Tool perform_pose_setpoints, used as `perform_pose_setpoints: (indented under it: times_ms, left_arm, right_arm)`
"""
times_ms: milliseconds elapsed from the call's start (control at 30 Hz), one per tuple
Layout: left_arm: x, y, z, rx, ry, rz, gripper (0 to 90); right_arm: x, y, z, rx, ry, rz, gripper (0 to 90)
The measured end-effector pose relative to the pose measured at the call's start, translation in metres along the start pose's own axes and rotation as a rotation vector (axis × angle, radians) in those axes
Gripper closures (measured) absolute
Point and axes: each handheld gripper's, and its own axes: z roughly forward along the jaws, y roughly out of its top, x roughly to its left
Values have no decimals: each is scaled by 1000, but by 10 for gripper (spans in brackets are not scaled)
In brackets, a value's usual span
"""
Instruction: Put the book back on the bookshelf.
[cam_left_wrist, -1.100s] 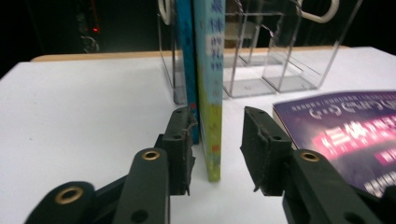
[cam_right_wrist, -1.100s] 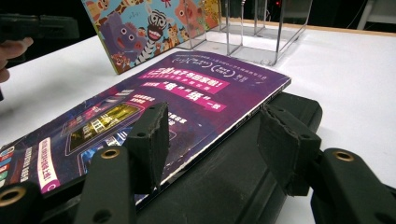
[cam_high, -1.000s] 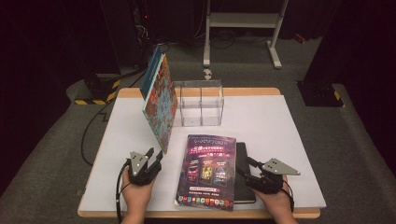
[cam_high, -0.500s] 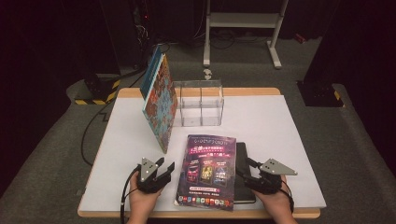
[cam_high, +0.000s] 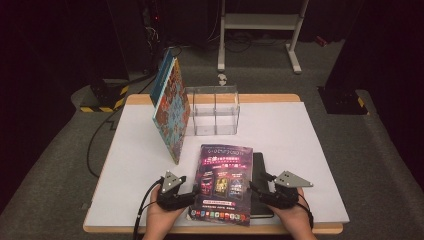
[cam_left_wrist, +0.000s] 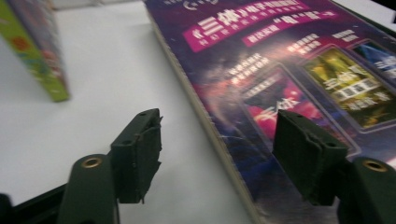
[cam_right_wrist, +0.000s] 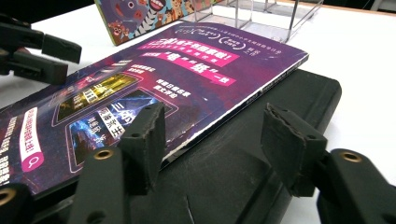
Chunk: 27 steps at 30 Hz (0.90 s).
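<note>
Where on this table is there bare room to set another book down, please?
The white table is bare right of the clear organizer and purple book, and left of the leaning colourful book. The near middle is crowded: both grippers flank the purple book atop a black book.

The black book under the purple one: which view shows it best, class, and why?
The right gripper view: the black book fills the foreground, its cover and corner plain beneath the purple book. The high view gives a dark strip. The left gripper view gives the purple book.
</note>
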Motion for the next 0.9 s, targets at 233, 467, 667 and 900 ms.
perform_pose_setpoints:
  times_ms: [233, 467, 667, 900]
  left_arm:
    - [-6, -2, 4, 55, -64, -70, 237]
    - [-10, -4, 7, 86, -102, -106, 201]
    - [-9, -4, 8, 100, -110, -118, 200]
    - [-10, -4, 8, 106, -125, -130, 201]
  right_arm:
    - [3, -1, 3, 22, 2, 6, 370]
    - [5, -1, 6, 31, 10, 7, 371]
    - [5, -1, 6, 32, 9, 10, 372]
    - [4, -1, 5, 32, 3, 13, 373]
